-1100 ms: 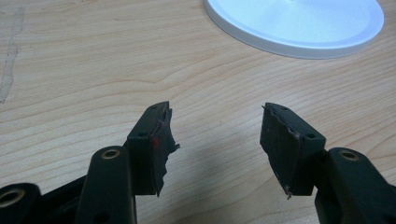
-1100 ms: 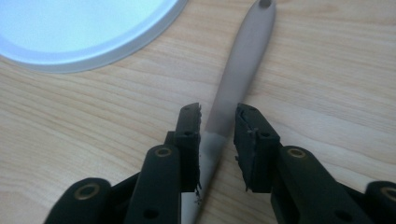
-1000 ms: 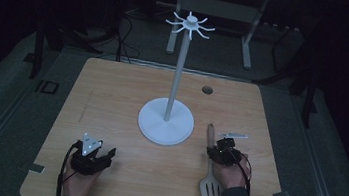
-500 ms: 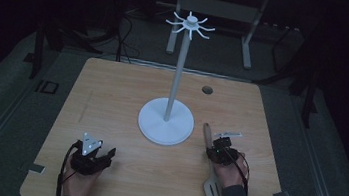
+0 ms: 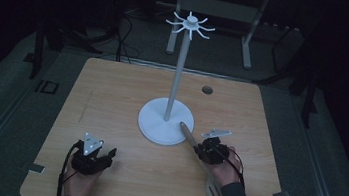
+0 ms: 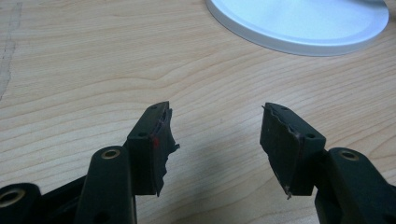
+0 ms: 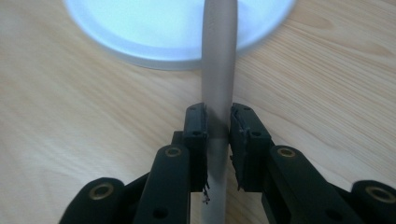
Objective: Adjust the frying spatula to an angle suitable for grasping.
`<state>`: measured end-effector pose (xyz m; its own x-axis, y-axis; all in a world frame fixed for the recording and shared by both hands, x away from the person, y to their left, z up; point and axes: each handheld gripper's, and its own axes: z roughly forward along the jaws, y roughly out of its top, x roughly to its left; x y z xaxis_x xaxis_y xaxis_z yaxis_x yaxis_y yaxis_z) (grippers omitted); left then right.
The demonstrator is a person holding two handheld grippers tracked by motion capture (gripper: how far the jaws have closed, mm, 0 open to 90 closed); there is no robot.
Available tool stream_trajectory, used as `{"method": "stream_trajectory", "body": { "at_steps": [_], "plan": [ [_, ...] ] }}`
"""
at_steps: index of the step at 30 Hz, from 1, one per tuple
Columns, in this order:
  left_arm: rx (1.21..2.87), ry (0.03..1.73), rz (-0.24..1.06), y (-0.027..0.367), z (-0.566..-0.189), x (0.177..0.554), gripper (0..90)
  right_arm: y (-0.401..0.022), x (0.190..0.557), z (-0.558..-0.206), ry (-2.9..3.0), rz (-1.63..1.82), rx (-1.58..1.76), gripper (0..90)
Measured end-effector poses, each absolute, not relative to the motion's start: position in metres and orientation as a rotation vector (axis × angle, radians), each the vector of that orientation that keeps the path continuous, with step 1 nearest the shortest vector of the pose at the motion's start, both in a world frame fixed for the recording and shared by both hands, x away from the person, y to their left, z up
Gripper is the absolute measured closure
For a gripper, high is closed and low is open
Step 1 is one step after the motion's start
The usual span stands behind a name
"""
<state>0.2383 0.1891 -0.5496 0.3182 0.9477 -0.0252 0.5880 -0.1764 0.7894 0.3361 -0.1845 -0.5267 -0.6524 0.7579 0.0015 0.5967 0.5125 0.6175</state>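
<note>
The right gripper [image 5: 206, 149] has just been closing its jaws, and they now clamp the grey handle of a spatula [image 5: 193, 137], with the pads pressing on either side of the handle in the right gripper view [image 7: 217, 122]. In the high view the spatula lies slanted on the wooden bench [image 5: 112, 95]: its handle tip points up and to the left and reaches the rim of the white round base [image 5: 152, 120] of a tall stand, while its slotted pale blade [image 5: 214, 192] sits nearer the bench's front edge, beside the person's right sleeve. In the right gripper view the handle runs straight ahead from between the jaws and crosses over the edge of the white base. The stand's thin pole rises from the middle of the base to a crown of short hooks [image 5: 190, 24]. The left gripper [image 5: 92, 157] rests on the bench near its front left, well apart from the spatula; in the left gripper view [image 6: 217, 140] its jaws stand wide with bare wood between them
</note>
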Motion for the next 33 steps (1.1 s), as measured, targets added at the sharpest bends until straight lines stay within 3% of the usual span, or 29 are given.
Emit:
{"method": "stream_trajectory", "body": {
  "at_steps": [7,12,25,33],
  "plan": [
    [1.868,1.36,0.636,0.189,-0.55,0.238,43.5,-0.18,0.34,-0.527,2.531,0.851,1.11,83.6],
    [1.873,1.36,0.636,0.188,-0.55,0.239,43.5,-0.185,0.346,-0.528,2.566,0.848,1.123,75.4],
    [1.877,1.357,0.638,0.187,-0.55,0.239,43.5,-0.183,0.347,-0.532,2.622,0.757,1.072,66.0],
    [1.877,1.356,0.636,0.188,-0.55,0.239,43.5,-0.179,0.357,-0.541,2.653,0.692,1.101,67.3]
  ]
}}
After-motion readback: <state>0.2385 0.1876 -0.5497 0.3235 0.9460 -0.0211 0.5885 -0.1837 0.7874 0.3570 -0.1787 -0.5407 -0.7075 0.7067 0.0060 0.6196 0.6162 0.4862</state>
